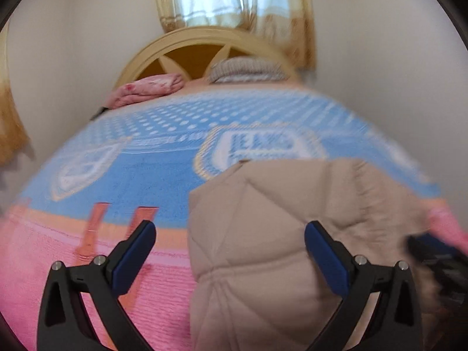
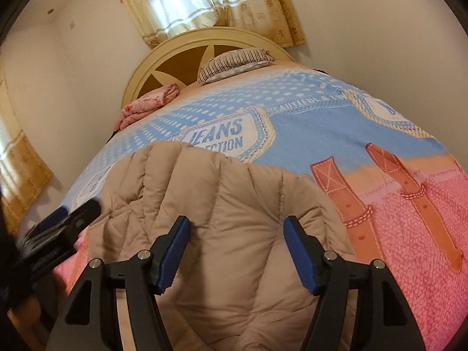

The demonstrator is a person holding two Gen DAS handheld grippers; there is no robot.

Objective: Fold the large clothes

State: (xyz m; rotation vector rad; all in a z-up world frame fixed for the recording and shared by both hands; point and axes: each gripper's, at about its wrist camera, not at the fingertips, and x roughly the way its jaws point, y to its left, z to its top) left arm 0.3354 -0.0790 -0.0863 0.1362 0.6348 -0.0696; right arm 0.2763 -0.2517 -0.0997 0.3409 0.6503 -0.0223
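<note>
1. Beige jacket (image 2: 222,204) folded on the near part of the bed, atop the blanket (image 2: 321,122).
2. Left hand-held gripper (image 1: 229,242) released, above its left edge.
3. Right hand-held gripper (image 2: 237,242) released, above its middle.

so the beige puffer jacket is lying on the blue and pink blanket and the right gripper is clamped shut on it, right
Not quite. The beige puffer jacket does lie on the blue and pink blanket, but the right gripper is not clamped on it. The right wrist view shows its blue pads standing wide apart, clear of the fabric below.
</note>
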